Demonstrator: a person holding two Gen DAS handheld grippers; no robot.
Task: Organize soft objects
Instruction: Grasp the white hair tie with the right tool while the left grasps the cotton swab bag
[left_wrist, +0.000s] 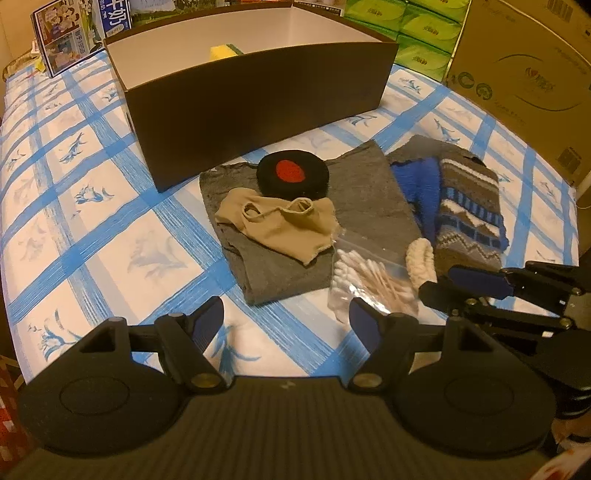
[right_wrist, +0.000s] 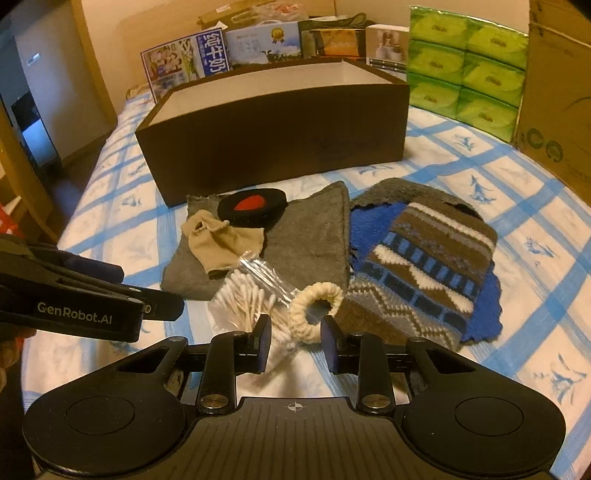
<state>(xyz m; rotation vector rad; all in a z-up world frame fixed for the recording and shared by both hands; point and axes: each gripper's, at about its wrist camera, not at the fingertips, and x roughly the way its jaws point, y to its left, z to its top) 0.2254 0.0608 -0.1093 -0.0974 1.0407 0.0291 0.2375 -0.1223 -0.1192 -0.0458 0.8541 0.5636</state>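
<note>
On the blue-checked sheet lie a grey cloth (left_wrist: 362, 206), a beige stocking (left_wrist: 280, 225), a black round pad with a red spot (left_wrist: 291, 173), a bag of cotton swabs (left_wrist: 365, 280), a cream woolly ring (right_wrist: 314, 310) and a patterned knit (right_wrist: 424, 266) on a blue cloth (right_wrist: 369, 229). Behind them stands an open dark brown box (left_wrist: 258, 96) with a yellow sponge (left_wrist: 221, 51) inside. My right gripper (right_wrist: 295, 332) stands open, its tips at either side of the ring's near edge without pressing on it. Left of the swabs, my left gripper (left_wrist: 286, 321) hangs wide open and holds nothing.
Green tissue packs (right_wrist: 469, 62) and a large cardboard carton (left_wrist: 524, 74) stand at the back right. Milk cartons and printed boxes (right_wrist: 184, 62) line the back behind the brown box. The bed's left edge drops to the floor (right_wrist: 74, 170).
</note>
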